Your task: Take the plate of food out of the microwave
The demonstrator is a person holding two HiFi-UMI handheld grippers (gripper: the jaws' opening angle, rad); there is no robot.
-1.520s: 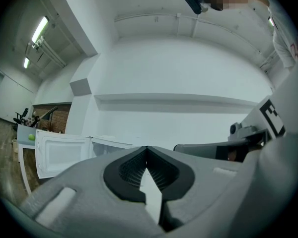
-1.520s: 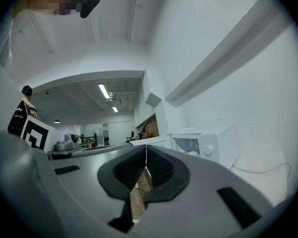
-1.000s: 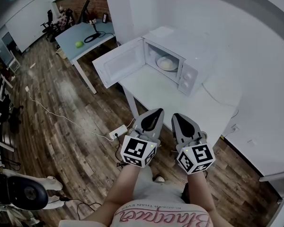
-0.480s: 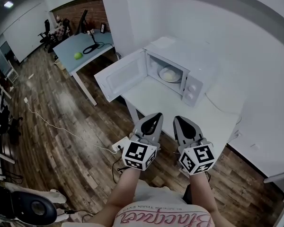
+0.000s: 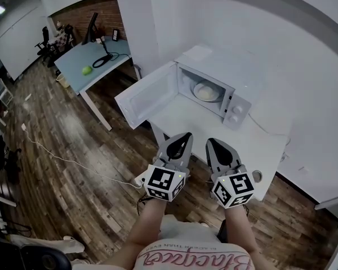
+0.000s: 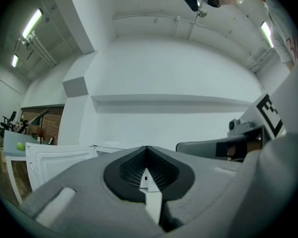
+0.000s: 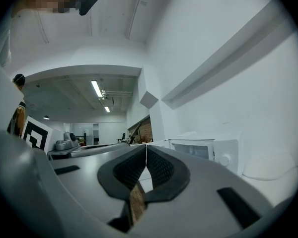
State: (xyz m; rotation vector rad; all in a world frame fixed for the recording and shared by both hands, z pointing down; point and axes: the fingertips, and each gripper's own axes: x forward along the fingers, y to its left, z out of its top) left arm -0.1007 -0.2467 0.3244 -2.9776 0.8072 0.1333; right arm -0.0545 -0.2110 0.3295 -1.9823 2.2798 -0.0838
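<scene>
Your left tool [image 5: 186, 135] and right tool [image 5: 210, 141] are closed, empty; open them before reaching the plate [image 5: 206, 92] inside the microwave [image 5: 242, 75].

Left gripper [image 5: 186, 134]: jaws were pressed together, nothing between them; held roughly level, pointing ahead. Right gripper [image 5: 209, 140]: jaws were likewise closed and empty; sat just beside the left, near parallel. Left forearm [image 5: 148, 224] and right forearm [image 5: 238, 229]: both reached forward from the torso
</scene>
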